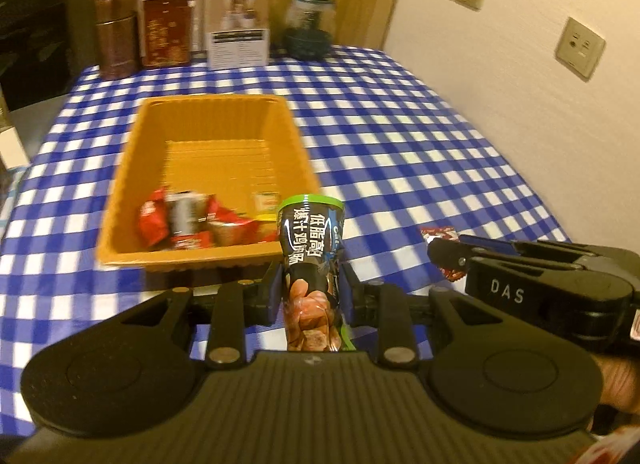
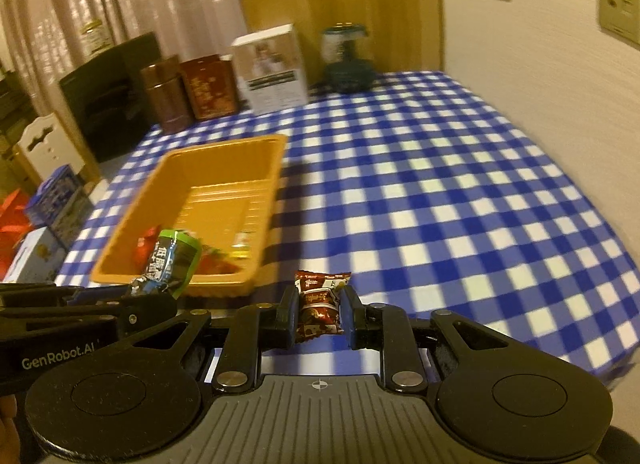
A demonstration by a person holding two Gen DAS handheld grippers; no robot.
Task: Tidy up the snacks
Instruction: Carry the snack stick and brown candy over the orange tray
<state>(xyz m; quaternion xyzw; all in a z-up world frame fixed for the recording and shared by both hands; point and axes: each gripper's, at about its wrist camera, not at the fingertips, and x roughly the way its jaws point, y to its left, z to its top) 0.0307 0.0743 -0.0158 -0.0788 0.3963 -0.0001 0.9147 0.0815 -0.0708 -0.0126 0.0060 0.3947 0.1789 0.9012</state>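
Snacks are split right now: your left gripper (image 1: 311, 296) is clamped on a tall dark green-topped snack pouch (image 1: 310, 248), and your right gripper (image 2: 319, 318) is pinching a small red-brown wrapped snack (image 2: 320, 304). Both sit just above the bench (image 2: 440, 204) near its front edge. The orange tray (image 1: 208, 132) just ahead has red packets (image 1: 154, 220) piled at its near end.
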